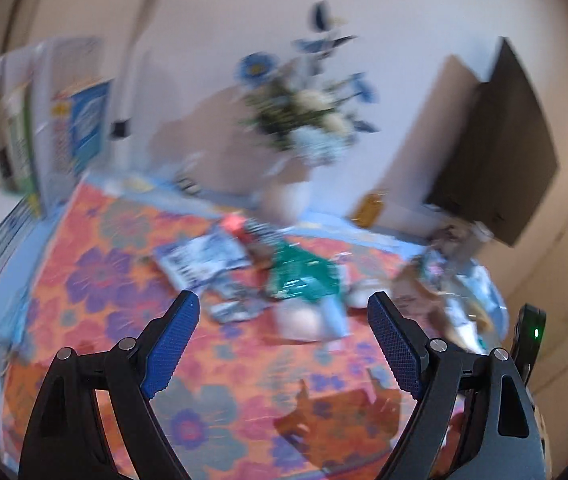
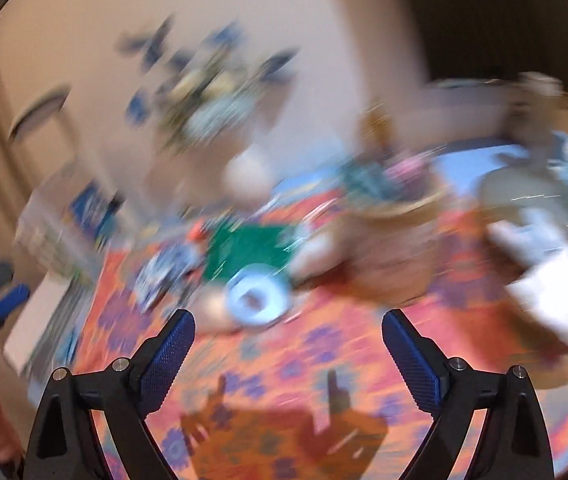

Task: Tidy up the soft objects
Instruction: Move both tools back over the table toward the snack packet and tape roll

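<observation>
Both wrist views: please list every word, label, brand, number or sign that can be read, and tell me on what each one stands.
None can be read; both views are blurred.
Blue and white packet: dark print, too blurred to read.
Green packet: markings, too blurred to read.
Boxes at the left edge: coloured print, unreadable.
Blue and white box: printed front, unreadable.
Yellow label on the cardboard box: unreadable.
</observation>
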